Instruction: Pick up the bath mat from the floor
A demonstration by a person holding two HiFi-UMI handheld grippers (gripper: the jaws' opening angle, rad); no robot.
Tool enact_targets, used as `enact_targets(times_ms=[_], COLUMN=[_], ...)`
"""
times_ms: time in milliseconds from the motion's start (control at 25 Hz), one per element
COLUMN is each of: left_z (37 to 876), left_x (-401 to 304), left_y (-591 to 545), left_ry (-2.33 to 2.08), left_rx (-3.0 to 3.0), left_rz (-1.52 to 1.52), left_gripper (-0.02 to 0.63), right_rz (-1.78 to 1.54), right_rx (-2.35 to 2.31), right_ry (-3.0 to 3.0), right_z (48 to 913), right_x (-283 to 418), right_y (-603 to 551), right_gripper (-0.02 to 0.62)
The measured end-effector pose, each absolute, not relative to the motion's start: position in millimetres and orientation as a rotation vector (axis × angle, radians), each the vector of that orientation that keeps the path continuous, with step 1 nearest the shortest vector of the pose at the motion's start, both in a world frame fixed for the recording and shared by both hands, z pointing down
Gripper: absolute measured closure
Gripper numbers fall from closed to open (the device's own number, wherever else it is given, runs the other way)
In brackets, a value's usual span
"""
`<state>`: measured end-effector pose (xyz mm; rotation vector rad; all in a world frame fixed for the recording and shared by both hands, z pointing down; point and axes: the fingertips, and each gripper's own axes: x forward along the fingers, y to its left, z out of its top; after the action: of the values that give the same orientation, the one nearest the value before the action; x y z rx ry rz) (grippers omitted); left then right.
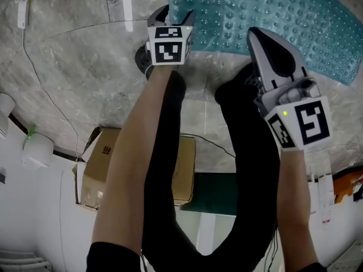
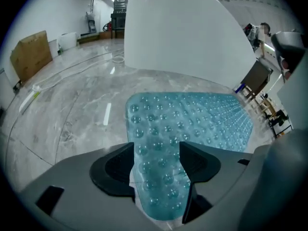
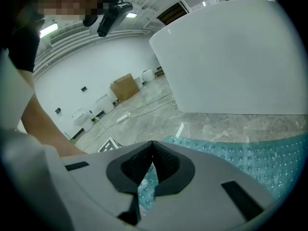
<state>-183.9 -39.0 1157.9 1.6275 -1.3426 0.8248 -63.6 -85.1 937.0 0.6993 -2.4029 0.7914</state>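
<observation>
The bath mat (image 1: 266,16) is translucent teal with rows of bubbles and lies flat on the grey marble floor. My left gripper (image 1: 173,16) points steeply down over the mat's left end. In the left gripper view its jaws (image 2: 156,150) stand open, with the mat (image 2: 192,119) showing between and beyond them. Whether the pads touch the mat I cannot tell. My right gripper (image 1: 262,38) hangs over the mat's near edge, further right. In the right gripper view its tips (image 3: 153,143) meet, shut with nothing held, and the mat (image 3: 250,158) lies below.
A white tub (image 2: 183,32) (image 3: 231,57) stands just beyond the mat. The person's black-trousered legs (image 1: 187,169) stand near the mat's near edge. A cardboard box (image 1: 102,163) sits behind them. A thin cable (image 1: 45,89) runs over the floor at the left.
</observation>
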Motion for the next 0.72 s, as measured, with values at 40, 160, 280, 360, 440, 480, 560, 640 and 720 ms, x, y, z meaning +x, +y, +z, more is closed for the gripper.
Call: enact_targets(times_ms=[40, 160, 280, 360, 440, 480, 560, 640, 720], left_z=[1167.6, 1192.0, 1213.8, 1223.1, 1230.2, 1232.8, 1234.6, 1232.9, 1231.0], left_x=[-185.2, -187.9, -187.6, -192.8, -195.0, -194.0, -190.9, -184.8, -175.9], left_y=[-37.9, -33.2, -31.6, -33.4, -32.9, -32.5, -33.4, -34.9, -34.6], left_ry=[-1.340, -1.350, -1.342, -1.363, -1.367, -1.363, -1.365, -1.357, -1.330], left_rx=[1.592, 1.512, 1.493, 1.471, 1.448, 1.442, 1.442, 1.456, 1.473], left_rz=[0.814, 0.788, 0.804, 0.805, 0.814, 0.823, 0.831, 0.829, 0.832], left_gripper=[0.299, 0.267, 0.237, 0.220, 0.207, 0.204, 0.193, 0.193, 0.193], right_rz=[0.787, 0.799, 0.798, 0.789, 0.765, 0.758, 0.765, 0.783, 0.800], right_rx=[0.700, 0.708, 0.722, 0.724, 0.705, 0.698, 0.703, 0.722, 0.736], right_ry=[-2.402, -2.405, -2.410, -2.411, -2.407, -2.404, -2.399, -2.397, -2.394], right_z=[941.4, 950.7, 957.6, 960.4, 962.5, 963.6, 964.7, 963.0, 960.1], right_x=[-62.5, -59.1, -54.8, -52.9, -51.2, -49.9, -46.5, -43.1, -39.8], right_y=[-86.3, -91.0, -93.9, -92.2, -88.9, -87.8, -86.7, -86.1, -85.1], right_gripper=[0.583, 0.583, 0.583, 0.583, 0.583, 0.583, 0.583, 0.583, 0.583])
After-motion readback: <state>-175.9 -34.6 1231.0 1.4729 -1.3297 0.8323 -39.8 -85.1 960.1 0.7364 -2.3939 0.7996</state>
